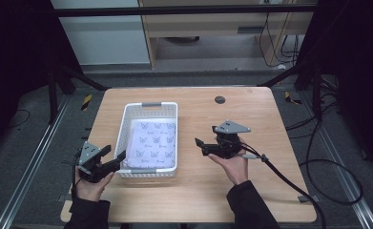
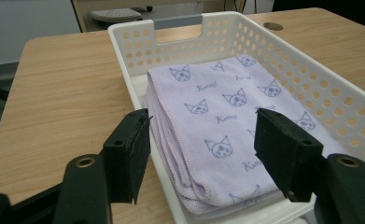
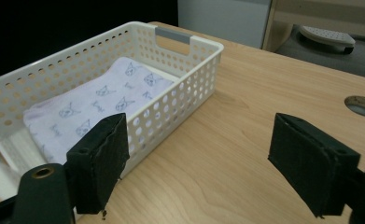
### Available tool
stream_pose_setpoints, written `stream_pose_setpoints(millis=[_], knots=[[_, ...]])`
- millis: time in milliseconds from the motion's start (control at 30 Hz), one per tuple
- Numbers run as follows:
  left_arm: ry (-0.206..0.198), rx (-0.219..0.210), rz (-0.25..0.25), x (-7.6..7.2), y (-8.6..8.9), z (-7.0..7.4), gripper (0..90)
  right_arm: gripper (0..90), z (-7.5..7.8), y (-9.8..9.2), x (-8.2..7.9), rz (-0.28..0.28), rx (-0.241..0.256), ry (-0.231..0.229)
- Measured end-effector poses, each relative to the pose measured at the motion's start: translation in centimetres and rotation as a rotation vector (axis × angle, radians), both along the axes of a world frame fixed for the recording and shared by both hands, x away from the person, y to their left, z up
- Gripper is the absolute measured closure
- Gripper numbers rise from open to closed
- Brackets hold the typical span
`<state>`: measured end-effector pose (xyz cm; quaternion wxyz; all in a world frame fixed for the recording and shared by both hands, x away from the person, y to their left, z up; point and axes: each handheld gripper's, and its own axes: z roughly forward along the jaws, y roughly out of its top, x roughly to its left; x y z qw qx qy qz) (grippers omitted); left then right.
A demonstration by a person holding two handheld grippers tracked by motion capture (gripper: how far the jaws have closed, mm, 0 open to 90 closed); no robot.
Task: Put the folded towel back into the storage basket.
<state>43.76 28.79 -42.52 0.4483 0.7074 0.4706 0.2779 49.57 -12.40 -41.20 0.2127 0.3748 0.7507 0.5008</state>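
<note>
A white perforated basket (image 1: 125, 125) (image 2: 311, 74) (image 3: 189, 74) stands on the wooden table, left of centre. Inside lies a folded lilac towel (image 1: 154, 137) (image 2: 222, 121) (image 3: 91, 100) printed with small cat faces. My left gripper (image 1: 116, 153) (image 2: 202, 154) is open at the basket's near left corner, its jaws straddling the towel's near end just above the rim. My right gripper (image 1: 200, 146) (image 3: 196, 163) is open over bare table to the right of the basket, pointing toward it, with nothing between its jaws.
A round grommet hole (image 1: 220, 99) (image 3: 362, 105) sits near the table's far edge. A cable (image 1: 289, 181) trails from the right gripper across the table's right side. Bare wood (image 1: 251, 109) spreads right of the basket. Black frame legs and floor cables surround the table.
</note>
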Motion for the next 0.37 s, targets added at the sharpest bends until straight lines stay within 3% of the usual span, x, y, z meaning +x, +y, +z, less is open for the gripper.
stream_pose_setpoints(millis=[367], knots=[[-0.031, -0.008, 0.007, -0.6, 1.2, -0.7, 28.6, 16.5, -1.7, -4.3, -2.8, -0.027, -0.005, 0.023]])
